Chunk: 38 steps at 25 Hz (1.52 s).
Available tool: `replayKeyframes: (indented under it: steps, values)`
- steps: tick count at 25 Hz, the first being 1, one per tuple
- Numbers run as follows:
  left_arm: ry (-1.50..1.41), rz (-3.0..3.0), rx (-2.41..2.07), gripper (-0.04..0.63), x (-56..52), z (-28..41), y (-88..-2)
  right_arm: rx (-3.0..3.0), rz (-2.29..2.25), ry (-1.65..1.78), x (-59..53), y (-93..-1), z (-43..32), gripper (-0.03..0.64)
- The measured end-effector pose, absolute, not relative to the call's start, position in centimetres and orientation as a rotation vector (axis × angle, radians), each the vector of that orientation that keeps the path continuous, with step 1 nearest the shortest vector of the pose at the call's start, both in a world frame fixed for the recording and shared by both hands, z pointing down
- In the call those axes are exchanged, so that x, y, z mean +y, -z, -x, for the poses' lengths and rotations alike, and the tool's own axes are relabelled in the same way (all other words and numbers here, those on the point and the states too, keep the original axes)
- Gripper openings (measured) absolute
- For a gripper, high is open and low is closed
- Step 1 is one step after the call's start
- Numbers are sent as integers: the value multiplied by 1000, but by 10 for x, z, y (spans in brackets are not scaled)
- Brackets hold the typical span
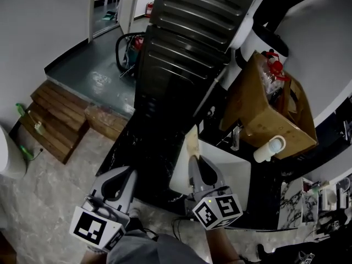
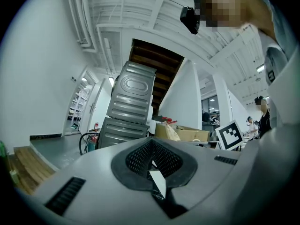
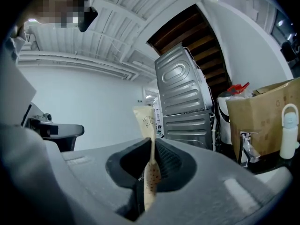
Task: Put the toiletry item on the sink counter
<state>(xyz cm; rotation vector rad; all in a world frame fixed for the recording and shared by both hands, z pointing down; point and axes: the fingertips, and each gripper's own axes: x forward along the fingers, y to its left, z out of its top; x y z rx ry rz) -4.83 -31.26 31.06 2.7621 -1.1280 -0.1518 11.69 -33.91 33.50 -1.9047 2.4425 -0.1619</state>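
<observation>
My right gripper (image 1: 194, 163) is shut on a flat beige sachet (image 1: 191, 142), the toiletry item, which stands up out of the jaws above the near-left rim of the white sink (image 1: 234, 172). The right gripper view shows the sachet (image 3: 146, 121) pinched edge-on between the jaws of that gripper (image 3: 151, 149), its printed top sticking out. The black counter (image 1: 264, 202) surrounds the sink. Left of it, over the floor, my left gripper (image 1: 127, 174) has its jaws closed together with nothing held; the left gripper view shows this gripper (image 2: 151, 159) the same way.
A faucet (image 1: 235, 137) stands at the sink's far edge. Behind it are a cardboard box (image 1: 269, 111) and a white bottle (image 1: 269, 148). A tall grey metal appliance (image 1: 187, 48) rises beyond the counter. Wooden steps (image 1: 55, 120) lie at the left. Small items (image 1: 322, 194) crowd the counter's right end.
</observation>
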Motion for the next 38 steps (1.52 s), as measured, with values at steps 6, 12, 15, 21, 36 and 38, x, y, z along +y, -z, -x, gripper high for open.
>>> replayKeyframes:
  steps: [6, 12, 15, 21, 36, 38]
  values:
    - [164, -2778, -1096, 5, -354, 54, -314, 2435, 1981, 154, -389, -349, -122, 26]
    - [185, -2823, -1094, 5, -391, 62, -317, 2452, 2054, 138, -436, -365, -129, 26]
    - [164, -2811, -1099, 5, -401, 68, -324, 2480, 2092, 133, -455, -378, -130, 27]
    - [145, -2801, -1108, 5, -419, 73, -334, 2552, 2149, 109, -502, -402, -135, 26]
    - [168, -2743, -1258, 5, -439, 109, -326, 2823, 2285, 63, -603, -490, -137, 26]
    - [145, -2714, -1282, 5, -439, 115, -330, 2868, 2314, 40, -614, -504, -136, 26]
